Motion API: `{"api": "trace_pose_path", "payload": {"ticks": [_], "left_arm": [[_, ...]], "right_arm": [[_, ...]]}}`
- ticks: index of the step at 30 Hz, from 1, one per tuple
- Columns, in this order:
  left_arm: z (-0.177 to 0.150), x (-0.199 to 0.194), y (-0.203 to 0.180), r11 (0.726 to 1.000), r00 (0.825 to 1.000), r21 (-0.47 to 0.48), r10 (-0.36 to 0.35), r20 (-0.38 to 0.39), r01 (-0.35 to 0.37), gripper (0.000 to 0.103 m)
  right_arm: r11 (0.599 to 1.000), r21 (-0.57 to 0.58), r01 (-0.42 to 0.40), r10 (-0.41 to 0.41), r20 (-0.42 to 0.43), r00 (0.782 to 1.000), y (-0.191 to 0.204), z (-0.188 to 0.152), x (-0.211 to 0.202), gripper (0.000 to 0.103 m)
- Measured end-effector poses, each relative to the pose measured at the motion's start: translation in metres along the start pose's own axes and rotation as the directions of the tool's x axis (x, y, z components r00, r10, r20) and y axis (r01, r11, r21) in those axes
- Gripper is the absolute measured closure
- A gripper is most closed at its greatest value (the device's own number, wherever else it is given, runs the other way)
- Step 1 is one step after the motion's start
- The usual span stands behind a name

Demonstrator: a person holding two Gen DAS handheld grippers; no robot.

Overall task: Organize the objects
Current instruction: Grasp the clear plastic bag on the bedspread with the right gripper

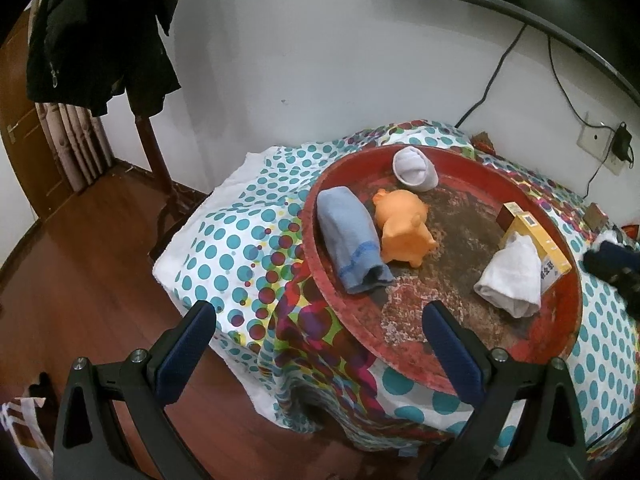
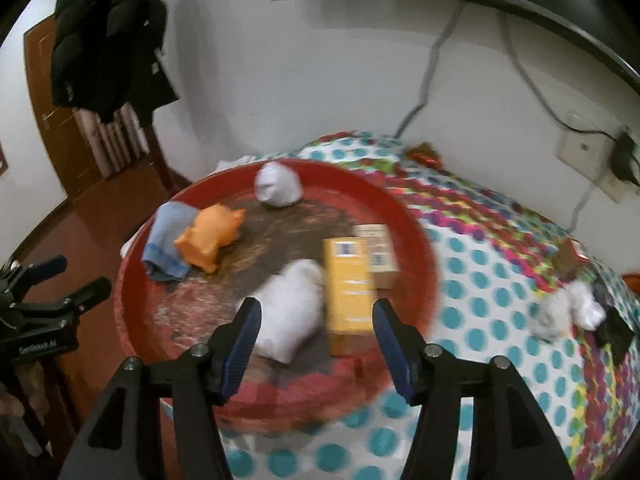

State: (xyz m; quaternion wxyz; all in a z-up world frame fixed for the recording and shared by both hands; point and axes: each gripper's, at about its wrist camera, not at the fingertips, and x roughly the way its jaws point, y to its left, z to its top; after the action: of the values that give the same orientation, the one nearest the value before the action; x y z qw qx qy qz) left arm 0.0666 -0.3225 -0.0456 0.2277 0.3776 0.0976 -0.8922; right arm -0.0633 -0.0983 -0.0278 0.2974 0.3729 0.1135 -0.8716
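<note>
A round red tray point(image 1: 576, 280) sits on a counter point(image 1: 224, 240) draped in a dotted, multicoloured cloth, pushed against a white wall. Inside the tray, a rolled blue cloth point(image 1: 352, 240) lies along the left rim with an orange toy pig point(image 1: 404, 228) touching its side; a grey-white rolled sock point(image 1: 414, 170) rests near the far rim, well apart from a white rolled cloth point(image 1: 510, 276) that leans against a yellow box point(image 1: 536, 236) on the right. From the right wrist view a second, paler box point(image 2: 378, 254) stands just behind the yellow one. The left tool point(image 1: 320, 322) hovers over the near left edge of the tray, its jaws wide apart with nothing between them. The right tool point(image 2: 316, 320) hangs above the near part of the tray, its jaws apart and gripping nothing, with the white cloth and the yellow box lying beyond its fingertips; this view is blurred. Outside the tray, on the right of the counter, lie two crumpled whitish bundles point(image 2: 568, 312) beside a dark flat item point(image 2: 612, 328), and small packets near the wall that are too blurred to name. A dark jacket point(image 1: 104, 32) hangs on a wooden stand at left, in front of a brown door point(image 1: 16, 120), and cables point(image 1: 492, 80) run down the wall to a socket point(image 1: 600, 140).
</note>
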Motion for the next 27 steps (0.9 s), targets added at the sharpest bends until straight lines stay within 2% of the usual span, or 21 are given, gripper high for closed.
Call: {"api": "trace_pose_path", "payload": {"ticks": [6, 10, 14, 20, 27], "left_arm": [[-0.002, 0.000, -0.013, 0.999, 1.000, 0.036, -0.011, -0.004, 0.012, 0.000], [-0.003, -0.001, -0.018, 0.998, 1.000, 0.063, -0.005, -0.001, 0.005, 0.000], [-0.004, -0.002, -0.023, 0.997, 1.000, 0.070, -0.022, -0.010, 0.022, 0.000], [-0.007, -0.004, -0.045, 0.990, 1.000, 0.138, -0.006, -0.013, 0.008, 0.000], [0.001, -0.020, -0.088, 0.971, 0.995, 0.218, -0.100, -0.015, 0.101, 0.000]], "right_arm": [[0.989, 0.080, 0.124, -0.124, 0.000, 0.992, -0.083, -0.010, -0.022, 0.043], [0.967, 0.131, 0.220, -0.220, -0.013, 0.975, -0.148, -0.016, -0.029, 0.043], [0.948, 0.111, 0.299, -0.297, -0.032, 0.954, -0.196, -0.021, -0.023, 0.043], [0.946, 0.103, 0.308, -0.302, -0.064, 0.951, -0.249, -0.023, 0.006, 0.043], [0.951, 0.048, 0.306, -0.300, -0.097, 0.949, -0.272, -0.015, 0.043, 0.043]]}}
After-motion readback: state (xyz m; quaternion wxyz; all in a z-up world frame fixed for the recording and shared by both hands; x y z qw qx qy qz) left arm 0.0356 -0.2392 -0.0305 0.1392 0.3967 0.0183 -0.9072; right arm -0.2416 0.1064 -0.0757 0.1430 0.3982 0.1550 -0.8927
